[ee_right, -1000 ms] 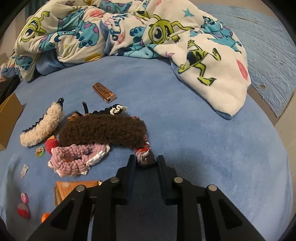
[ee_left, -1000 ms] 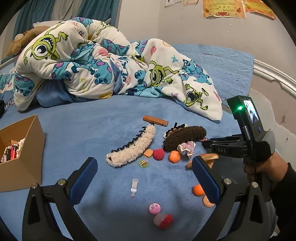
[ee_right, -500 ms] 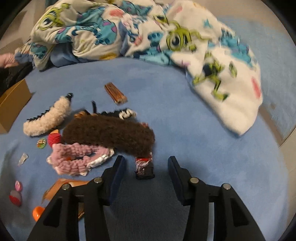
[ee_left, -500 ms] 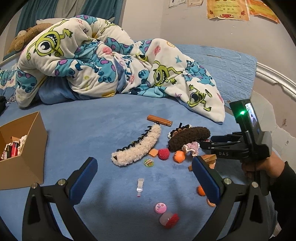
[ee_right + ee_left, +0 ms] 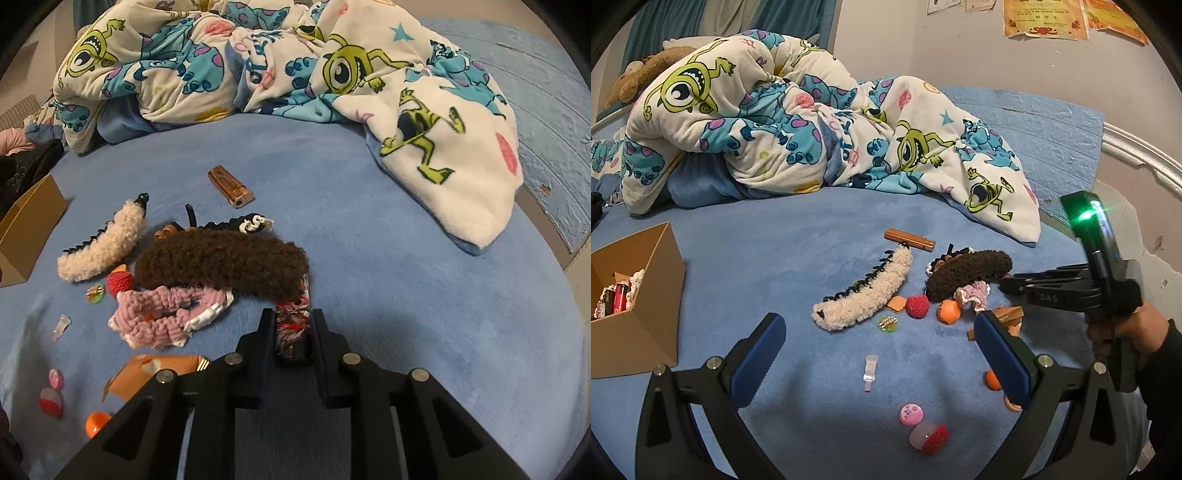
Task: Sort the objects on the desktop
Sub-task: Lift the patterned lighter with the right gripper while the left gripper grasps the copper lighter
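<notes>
Right gripper clamping a small red, black and white patterned lighter between its fingers, low over the blue bed cover; far end of the lighter tucking under the brown fuzzy hair clip. Left gripper hovering with jaws spread wide, gripping nothing, blue pads framing a small clear vial lying on the cover.

Just left of the held lighter: pink crocheted scrunchie lying against the brown clip, a red knitted ball touching its upper edge. Cream fuzzy hair clip lying beside the brown one, a little apart. Copper-coloured lighter sitting alone further back. Orange wrapper lying near the right gripper's left side, an orange ball nearer still. Pink round button and red-and-white ball sitting close to the left gripper.

Cardboard box standing well off to the left, holding a red lighter. Cartoon-monster blanket heaping up behind everything.
</notes>
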{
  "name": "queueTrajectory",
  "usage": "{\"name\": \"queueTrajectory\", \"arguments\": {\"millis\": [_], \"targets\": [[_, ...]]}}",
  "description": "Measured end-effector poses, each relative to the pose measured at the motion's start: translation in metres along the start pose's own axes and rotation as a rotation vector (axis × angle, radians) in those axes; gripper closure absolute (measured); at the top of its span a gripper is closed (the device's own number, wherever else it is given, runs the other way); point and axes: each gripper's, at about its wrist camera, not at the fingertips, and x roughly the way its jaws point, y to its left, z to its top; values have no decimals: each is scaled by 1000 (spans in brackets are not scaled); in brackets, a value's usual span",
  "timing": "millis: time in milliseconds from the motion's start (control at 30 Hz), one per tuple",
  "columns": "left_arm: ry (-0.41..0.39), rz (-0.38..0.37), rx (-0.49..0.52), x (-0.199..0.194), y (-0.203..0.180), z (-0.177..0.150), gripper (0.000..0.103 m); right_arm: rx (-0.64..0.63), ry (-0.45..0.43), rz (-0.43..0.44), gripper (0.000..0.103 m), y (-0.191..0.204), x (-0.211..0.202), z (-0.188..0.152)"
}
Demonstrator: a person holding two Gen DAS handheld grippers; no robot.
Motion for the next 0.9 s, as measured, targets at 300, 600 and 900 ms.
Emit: {"name": "queueTrajectory", "arguments": {"millis": [300,600,900], "targets": [[-55,-102,-16,11,-28,54,0,155,-99,51,84,-51,-54,-1],[161,-83,-61,173,-70,143,0,312,-195,48,84,-124,-87,-11],[466,126,-220,271,-51,103,1,452,-220,55,84,-187,-90,-39]]}}
